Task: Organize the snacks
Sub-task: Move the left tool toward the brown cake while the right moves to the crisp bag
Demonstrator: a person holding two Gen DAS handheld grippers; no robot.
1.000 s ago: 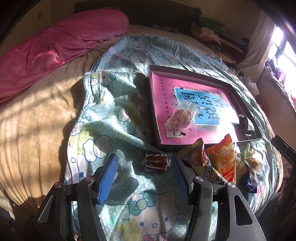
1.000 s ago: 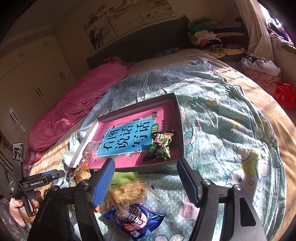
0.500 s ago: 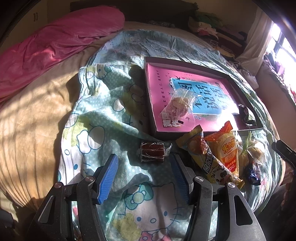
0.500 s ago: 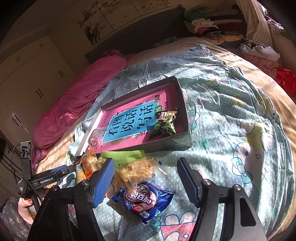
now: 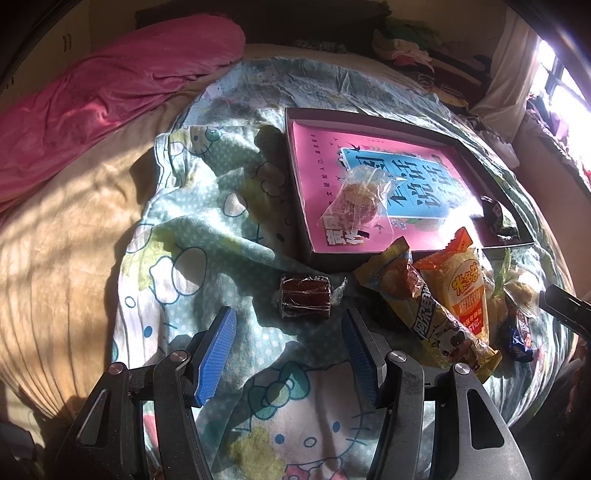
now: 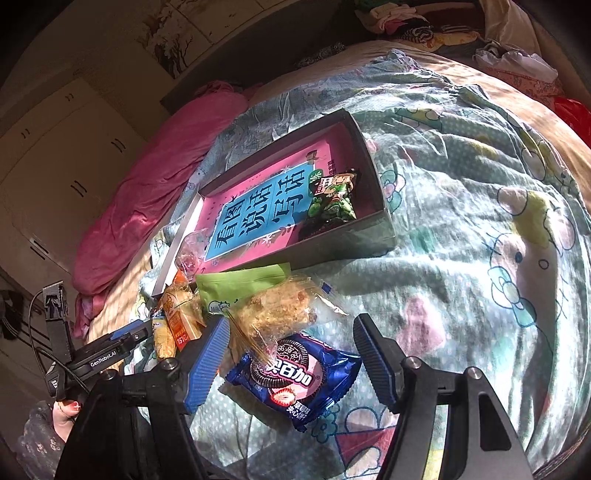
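Right gripper (image 6: 290,354) has dropped closer; dark-blue foil cookie packet (image 6: 295,373) now lies between its spread, empty jaws. Left gripper (image 5: 288,345), also spread, empty, hovers before brown cellophane-wrapped cake (image 5: 304,301), frame centre. Grey shallow cardboard box (image 5: 295,177) upper right; cartoon-print quilt (image 5: 207,258) bare leftward.

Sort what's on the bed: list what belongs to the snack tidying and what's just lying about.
Job:
box
green snack bag
clear-wrapped pastry
brown cake
blue cookie pack
orange packet

Lying about:
pink quilt
clothes pile
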